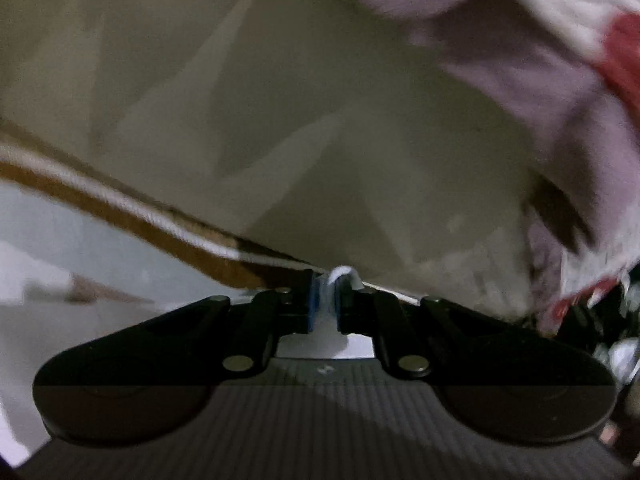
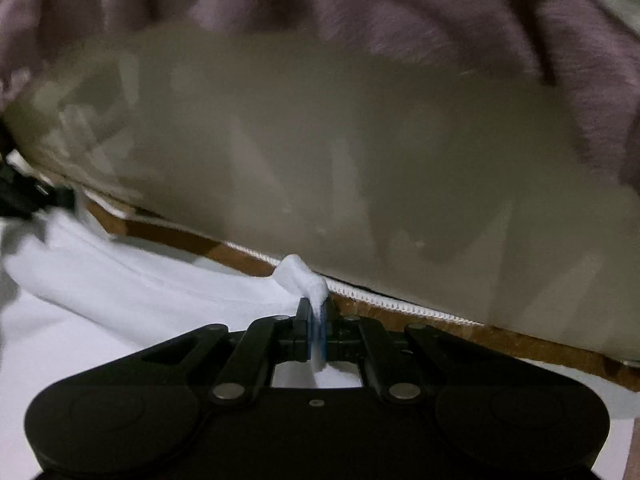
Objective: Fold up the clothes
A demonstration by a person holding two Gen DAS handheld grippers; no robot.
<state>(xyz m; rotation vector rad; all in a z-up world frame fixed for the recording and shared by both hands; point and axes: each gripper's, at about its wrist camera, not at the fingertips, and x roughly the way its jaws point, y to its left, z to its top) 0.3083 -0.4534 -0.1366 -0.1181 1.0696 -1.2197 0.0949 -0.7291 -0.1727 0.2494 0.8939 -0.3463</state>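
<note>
Nearest, the left hand-held gripper (image 1: pixel 325 300) pinches a fold of soft white garment (image 2: pixel 132 292), and the right hand-held gripper (image 2: pixel 316 328) is clamped on another bunched edge. Beyond lie a white-piped brown seam (image 2: pixel 400 304), a smooth beige cushion (image 2: pixel 340 152), and mauve fabric (image 2: pixel 500 28), blurred.

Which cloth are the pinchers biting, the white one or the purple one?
The white cloth. Both the right gripper and the left gripper pinch its bunched edge. The fuzzy purple cloth lies farther off, untouched.
</note>
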